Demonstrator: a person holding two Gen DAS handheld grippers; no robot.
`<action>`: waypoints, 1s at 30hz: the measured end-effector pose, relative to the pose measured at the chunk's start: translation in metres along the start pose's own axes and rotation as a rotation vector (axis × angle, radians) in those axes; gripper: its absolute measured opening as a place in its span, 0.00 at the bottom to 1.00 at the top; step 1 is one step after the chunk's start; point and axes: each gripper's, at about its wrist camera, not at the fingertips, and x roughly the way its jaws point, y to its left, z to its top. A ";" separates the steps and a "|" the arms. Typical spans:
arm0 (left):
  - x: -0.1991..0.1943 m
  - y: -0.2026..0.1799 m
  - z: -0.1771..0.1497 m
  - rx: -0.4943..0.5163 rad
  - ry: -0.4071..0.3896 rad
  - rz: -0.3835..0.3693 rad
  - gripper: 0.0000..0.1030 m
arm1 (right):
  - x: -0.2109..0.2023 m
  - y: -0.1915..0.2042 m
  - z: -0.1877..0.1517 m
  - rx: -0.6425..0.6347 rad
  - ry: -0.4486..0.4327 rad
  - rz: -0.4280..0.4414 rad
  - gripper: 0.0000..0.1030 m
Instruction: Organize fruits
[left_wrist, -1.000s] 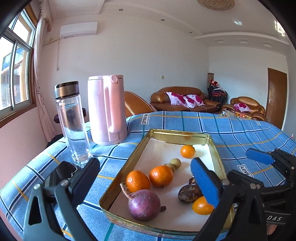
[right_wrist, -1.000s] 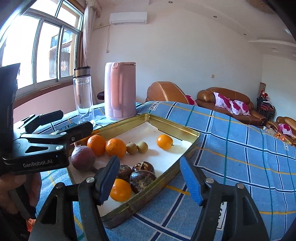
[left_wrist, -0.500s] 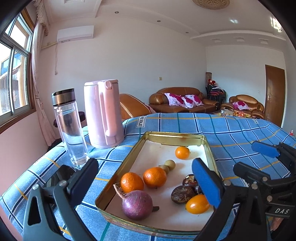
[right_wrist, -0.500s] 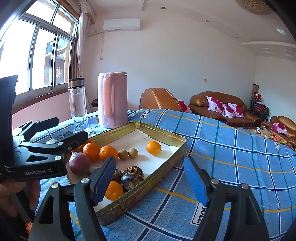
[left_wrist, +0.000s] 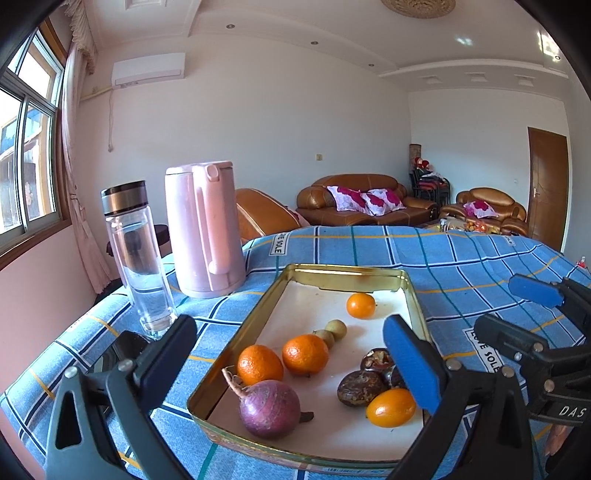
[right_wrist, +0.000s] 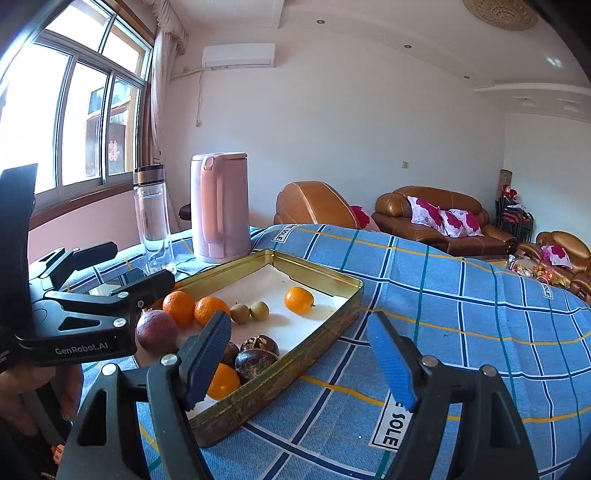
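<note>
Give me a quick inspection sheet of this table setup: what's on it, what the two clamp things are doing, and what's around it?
Surface: table under a blue checked cloth.
Job's things: gold tray holding four orange fruits, two small greenish fruits, dark brown fruits and a purple onion-like bulb.
Clutter: pink kettle and clear bottle stand left of the tray; a dark flat thing lies near the bottle.
Grippers: left hand-held gripper open, nothing between its fingers; right hand-held gripper open, empty, over the tray's near corner.
Cables: a cord hangs below the wall air conditioner.
Surroundings: brown sofas, window, door.
</note>
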 end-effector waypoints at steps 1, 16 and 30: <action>0.000 -0.001 0.000 0.002 0.001 0.000 1.00 | 0.000 0.000 0.000 0.000 0.000 0.001 0.75; 0.002 -0.011 0.003 0.018 0.023 -0.010 1.00 | -0.005 -0.007 -0.001 0.005 -0.005 0.006 0.75; -0.015 -0.025 0.010 0.049 -0.037 -0.001 1.00 | -0.013 -0.013 -0.002 0.009 -0.016 -0.002 0.75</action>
